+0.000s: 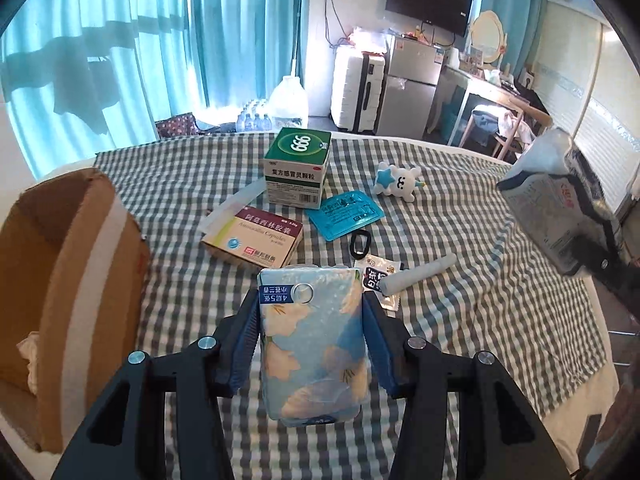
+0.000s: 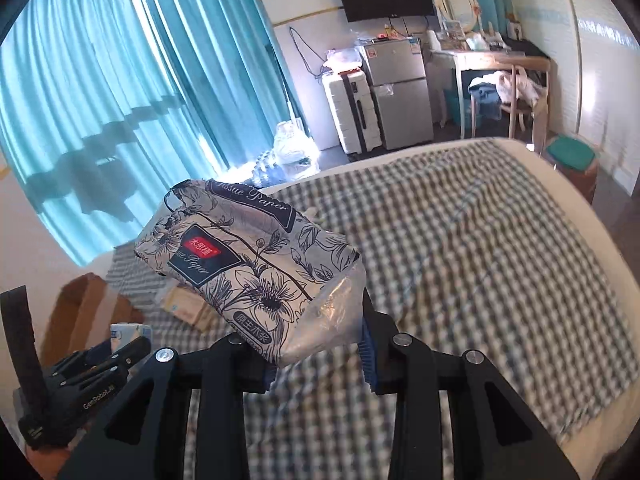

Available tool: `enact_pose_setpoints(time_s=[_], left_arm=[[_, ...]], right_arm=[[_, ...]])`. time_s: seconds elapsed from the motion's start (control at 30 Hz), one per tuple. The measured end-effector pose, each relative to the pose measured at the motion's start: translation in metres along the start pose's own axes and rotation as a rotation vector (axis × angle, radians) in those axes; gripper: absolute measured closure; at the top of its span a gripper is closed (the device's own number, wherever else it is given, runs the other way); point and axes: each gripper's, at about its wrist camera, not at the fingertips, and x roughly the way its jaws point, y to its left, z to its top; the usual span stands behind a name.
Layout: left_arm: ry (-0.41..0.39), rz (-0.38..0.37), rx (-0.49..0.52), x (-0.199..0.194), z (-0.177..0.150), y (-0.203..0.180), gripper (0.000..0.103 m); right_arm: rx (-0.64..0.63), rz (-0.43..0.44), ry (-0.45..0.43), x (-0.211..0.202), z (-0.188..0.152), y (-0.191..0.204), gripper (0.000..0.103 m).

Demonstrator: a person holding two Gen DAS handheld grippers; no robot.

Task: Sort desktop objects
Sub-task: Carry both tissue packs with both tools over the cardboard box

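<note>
Left wrist view: my left tongs (image 1: 311,340) clench the blue tissue pack (image 1: 314,344), right tongs (image 2: 316,354) grip the floral tissue pack (image 2: 256,268); I'd swing level toward the cardboard box (image 1: 60,280).

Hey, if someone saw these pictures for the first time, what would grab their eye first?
Probably the two tissue packs in the grippers: the left gripper clamps a blue flowered tissue pack, and the right gripper holds a grey flowered tissue pack up in the air. Next, the green medicine box standing on the checked cloth, and the cardboard box at left.
</note>
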Motion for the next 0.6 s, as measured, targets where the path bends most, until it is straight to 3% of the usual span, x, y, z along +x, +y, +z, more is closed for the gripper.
enact_pose_setpoints(time_s=[0.23,0.6], left_arm=[[-0.048,-0.013,-0.018,-0.056,-0.011,0.01,0.052],[-0.152,0.006,-0.083,-0.116,-0.008,0.046,0.052]], right_arm=[[-0.044,0.037,0.042,-0.027,-0.036,0.038,0.071],[-0.167,0.114,-0.004,-0.064,-0.041,0.111,0.071]])
